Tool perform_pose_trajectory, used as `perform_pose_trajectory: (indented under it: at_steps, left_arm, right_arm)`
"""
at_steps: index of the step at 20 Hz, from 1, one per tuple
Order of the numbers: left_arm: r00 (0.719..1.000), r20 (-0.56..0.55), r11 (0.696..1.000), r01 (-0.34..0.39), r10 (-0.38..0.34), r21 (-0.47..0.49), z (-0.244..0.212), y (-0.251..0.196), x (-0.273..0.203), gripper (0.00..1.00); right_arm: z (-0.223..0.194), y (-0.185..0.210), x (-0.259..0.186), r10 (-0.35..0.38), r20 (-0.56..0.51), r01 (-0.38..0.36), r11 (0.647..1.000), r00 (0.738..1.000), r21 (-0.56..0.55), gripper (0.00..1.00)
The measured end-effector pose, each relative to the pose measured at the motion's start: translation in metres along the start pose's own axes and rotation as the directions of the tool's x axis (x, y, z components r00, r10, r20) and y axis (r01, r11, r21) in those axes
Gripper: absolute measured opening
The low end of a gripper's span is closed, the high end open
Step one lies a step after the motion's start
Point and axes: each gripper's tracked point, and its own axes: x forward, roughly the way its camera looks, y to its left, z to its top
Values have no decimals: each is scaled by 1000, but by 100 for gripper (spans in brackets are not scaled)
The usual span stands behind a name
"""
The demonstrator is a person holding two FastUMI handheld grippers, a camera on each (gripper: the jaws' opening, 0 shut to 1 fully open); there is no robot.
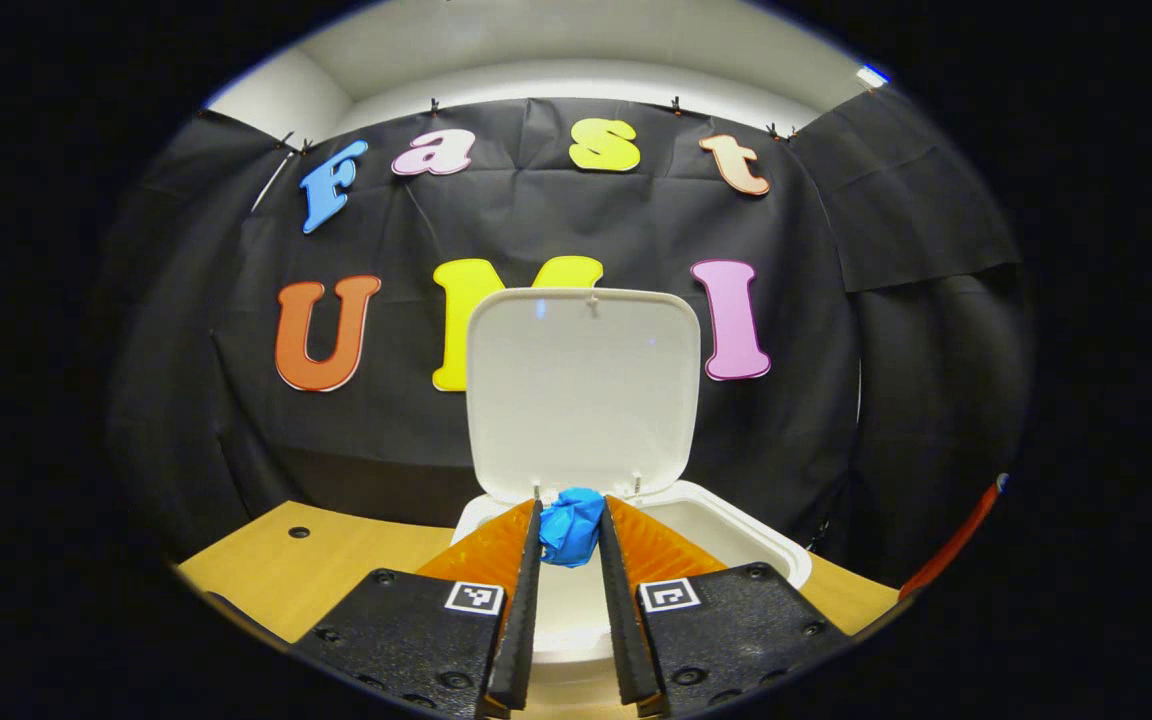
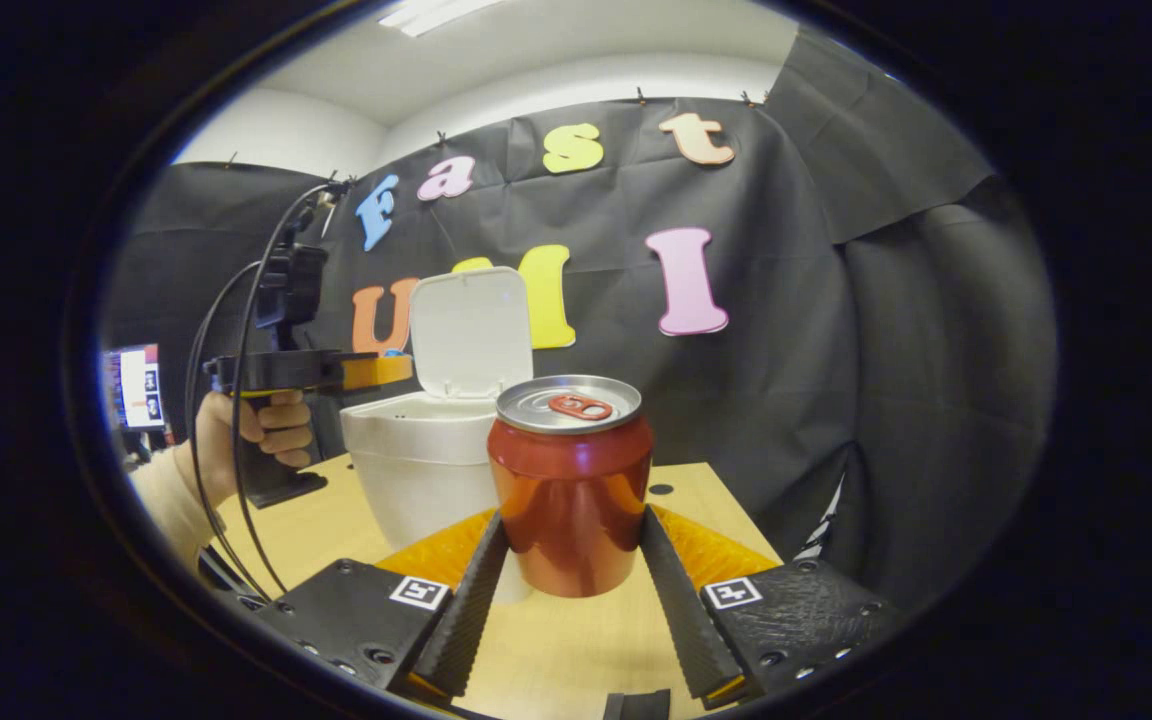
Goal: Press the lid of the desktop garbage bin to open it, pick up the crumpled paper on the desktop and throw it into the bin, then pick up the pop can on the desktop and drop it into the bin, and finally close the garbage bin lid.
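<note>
The white desktop bin [image 1: 756, 535] stands on the wooden table with its lid [image 1: 586, 390] raised upright at the back. In the left gripper view my left gripper [image 1: 571, 503] is shut on a blue crumpled paper [image 1: 573, 528], held just over the bin's open mouth. The right gripper view shows the same gripper [image 2: 391, 370] from the side, over the bin [image 2: 416, 470] and in front of the lid [image 2: 471, 330]. A red pop can [image 2: 571, 490] stands upright between my right gripper's [image 2: 572, 516] fingers, which press on both its sides to the right of the bin.
A person's hand [image 2: 266, 425] holds the left gripper's handle, with cables looping down beside it. A lit screen [image 2: 141, 385] sits at the far left. The wooden table [image 1: 266, 570] has a small round hole [image 1: 299, 532]. A red rod [image 1: 956, 540] leans at the right.
</note>
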Motion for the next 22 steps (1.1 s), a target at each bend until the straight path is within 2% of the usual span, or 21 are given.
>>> perform_pose_trajectory:
  at_steps: [7, 10, 11, 12, 14, 15, 16, 17, 18, 22]
  left_arm:
    - [999, -51, 998, -16, 13, -54, -23, 6, 15, 36]
    - [999, -48, 999, 23, -25, -45, -25, -2, 14, 39]
    - [997, -58, 998, 47, -49, -35, -26, -8, 14, 42]
    - [996, -60, 998, 67, -68, -21, -27, -14, 10, 53]
    - [994, -60, 996, 91, -91, -14, -25, -20, 3, 66]
    - [996, -53, 997, 77, -78, -13, -22, -18, -2, 69]
    - [997, -44, 998, 58, -58, -6, -18, -16, -7, 79]
    - [999, -41, 1000, 16, -16, 2, -16, -10, -12, 84]
    - [998, -50, 1000, -22, 23, 10, -19, -5, -18, 98]
    - [995, -55, 996, -88, 87, -4, -24, 10, -46, 97]
  right_arm:
    - [-16, -17, 6, -12, -28, 12, 999, 1000, 31, 77]
    - [-21, -20, 10, -25, -46, 27, 999, 999, 40, 78]
    - [-22, -19, 10, -23, -50, 25, 999, 998, 43, 78]
    - [-24, -16, 11, -15, -55, 18, 999, 998, 47, 77]
    - [-29, -10, 12, 0, -63, 3, 999, 998, 42, 77]
    - [-30, -8, 13, 2, -67, 0, 999, 998, 36, 77]
    - [-31, -6, 14, 4, -68, -2, 999, 998, 32, 77]
    - [-30, -5, 14, 7, -68, -6, 1000, 998, 29, 77]
    - [-29, -3, 12, 10, -68, -8, 1000, 998, 28, 77]
    - [-24, 4, 10, 12, -51, -11, 1000, 999, 13, 77]
